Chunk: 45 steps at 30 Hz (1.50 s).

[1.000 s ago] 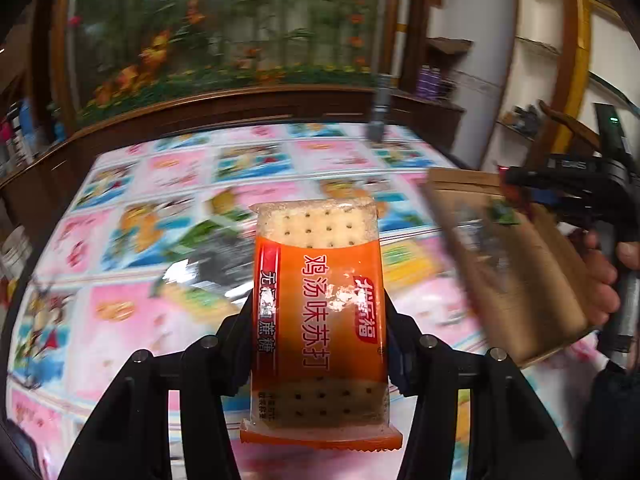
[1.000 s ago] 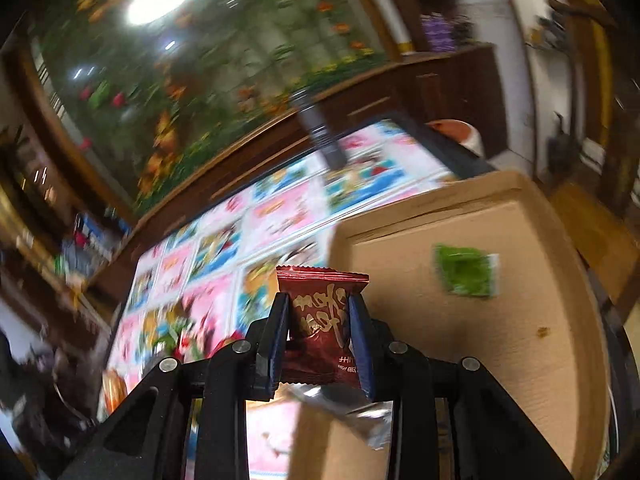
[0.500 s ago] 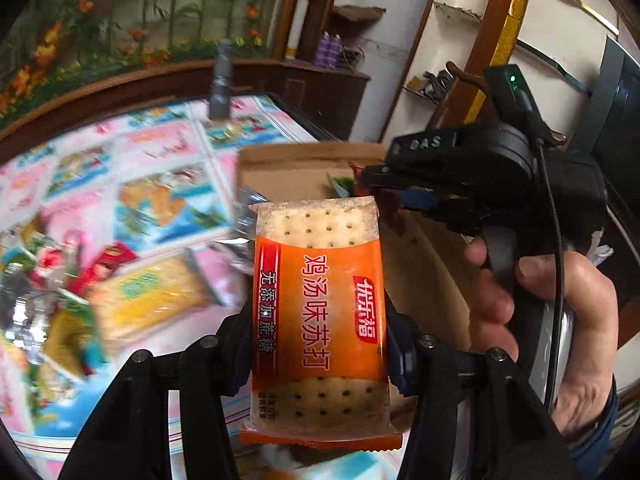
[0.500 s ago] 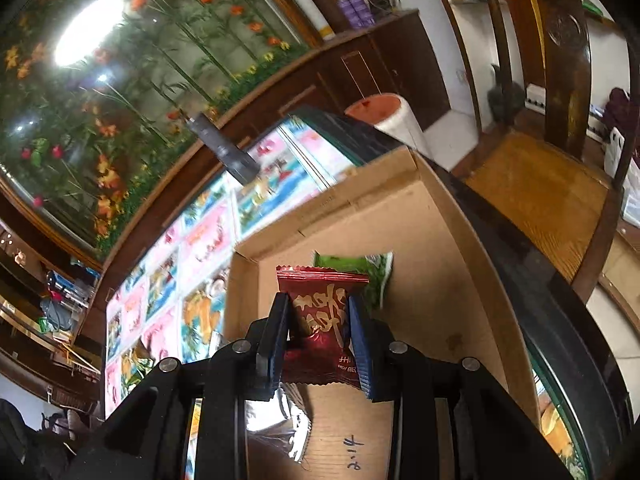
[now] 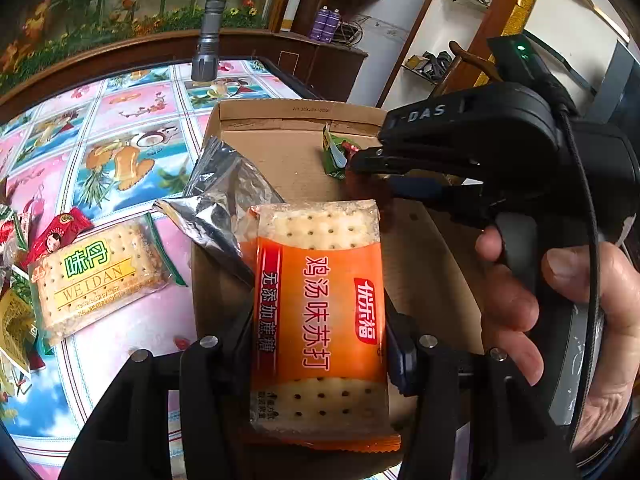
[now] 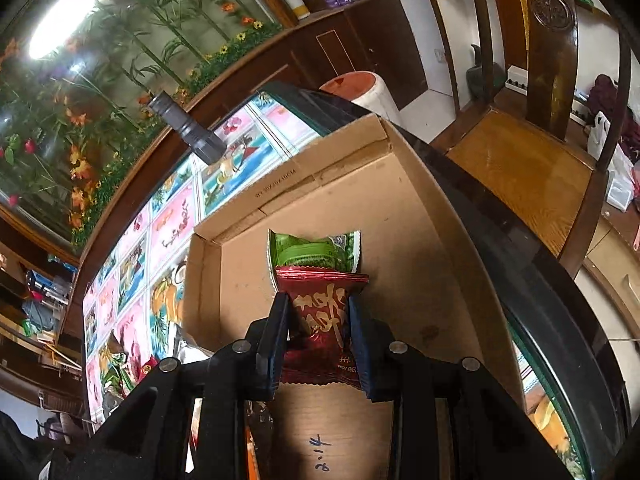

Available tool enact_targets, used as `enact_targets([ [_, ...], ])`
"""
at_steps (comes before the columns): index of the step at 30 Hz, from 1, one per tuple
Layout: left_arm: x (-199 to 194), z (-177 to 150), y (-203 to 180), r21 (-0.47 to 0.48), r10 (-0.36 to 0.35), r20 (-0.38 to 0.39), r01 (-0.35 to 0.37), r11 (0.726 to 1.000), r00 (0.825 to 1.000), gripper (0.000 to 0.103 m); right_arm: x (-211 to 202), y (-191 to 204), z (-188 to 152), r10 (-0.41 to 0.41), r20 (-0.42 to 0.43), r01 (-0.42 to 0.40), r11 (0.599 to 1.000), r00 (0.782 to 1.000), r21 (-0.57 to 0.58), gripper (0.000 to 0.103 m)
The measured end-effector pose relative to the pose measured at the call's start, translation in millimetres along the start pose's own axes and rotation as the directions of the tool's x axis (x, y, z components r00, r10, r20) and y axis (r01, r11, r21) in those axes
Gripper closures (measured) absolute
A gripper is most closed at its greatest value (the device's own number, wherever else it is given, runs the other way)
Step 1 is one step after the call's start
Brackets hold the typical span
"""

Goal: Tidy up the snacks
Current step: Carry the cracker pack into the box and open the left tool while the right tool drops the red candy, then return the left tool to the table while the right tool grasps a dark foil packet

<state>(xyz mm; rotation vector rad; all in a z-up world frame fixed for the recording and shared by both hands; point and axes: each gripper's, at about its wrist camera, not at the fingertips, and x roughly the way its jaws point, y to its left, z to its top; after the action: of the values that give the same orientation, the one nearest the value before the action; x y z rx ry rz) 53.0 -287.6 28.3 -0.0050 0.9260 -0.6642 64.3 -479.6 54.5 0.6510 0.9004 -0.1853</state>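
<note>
My left gripper (image 5: 320,344) is shut on an orange cracker packet (image 5: 320,320) and holds it over the near end of a shallow cardboard box (image 5: 280,152). My right gripper (image 6: 318,336) is shut on a dark red snack packet (image 6: 320,320) low inside the box (image 6: 420,232), just in front of a green packet (image 6: 312,248) lying on the box floor. The right gripper (image 5: 360,160) also shows in the left wrist view, reaching into the box beside the green packet (image 5: 334,156).
A silver foil packet (image 5: 216,200) leans over the box's left wall. A green-labelled cracker packet (image 5: 96,276) and several small snacks (image 5: 52,236) lie on the flowered tablecloth at left. A grey flashlight (image 5: 208,40) stands at the table's far edge. A wooden chair (image 6: 528,168) stands beyond the table.
Both grippers have moved right and forward over the box with their packets. The right gripper has come lower, bringing the red packet close to the green one.
</note>
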Motion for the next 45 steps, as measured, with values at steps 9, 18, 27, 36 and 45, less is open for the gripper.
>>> enact_targets([
  [9, -2.8, -1.6, -1.7, 0.017, -0.002, 0.018, 0.001, 1.0, 1.0, 0.05, -1.0, 3.1, -1.0, -0.008, -0.005, 0.008, 1.0, 1.0, -0.012, 0.07],
  [18, -28.5, 2.1, 4.7, -0.02, -0.038, 0.064, 0.039, 0.999, 0.997, 0.04, -24.6, 16.0, -0.8, 0.006, 0.103, 0.0, 0.998, 0.995, -0.058, 0.069],
  [27, -92.4, -12.4, 29.4, -0.016, 0.044, 0.171, -0.041, 0.999, 0.984, 0.035, -37.9, 38.2, -6.6, 0.067, 0.183, -0.039, 0.988, 0.981, -0.15, 0.068],
  [36, -162.2, -61.6, 146.3, -0.179, 0.335, 0.226, -0.299, 0.937, 0.915, 0.033, -33.6, 79.6, -32.1, 0.103, 0.191, -0.034, 0.942, 0.976, -0.335, 0.068],
  [45, -178.2, -75.0, 243.3, -0.387, 0.541, 0.109, -0.466, 0.796, 0.834, 0.033, -23.2, 113.8, -59.8, 0.136, 0.195, -0.019, 0.862, 0.971, -0.507, 0.068],
])
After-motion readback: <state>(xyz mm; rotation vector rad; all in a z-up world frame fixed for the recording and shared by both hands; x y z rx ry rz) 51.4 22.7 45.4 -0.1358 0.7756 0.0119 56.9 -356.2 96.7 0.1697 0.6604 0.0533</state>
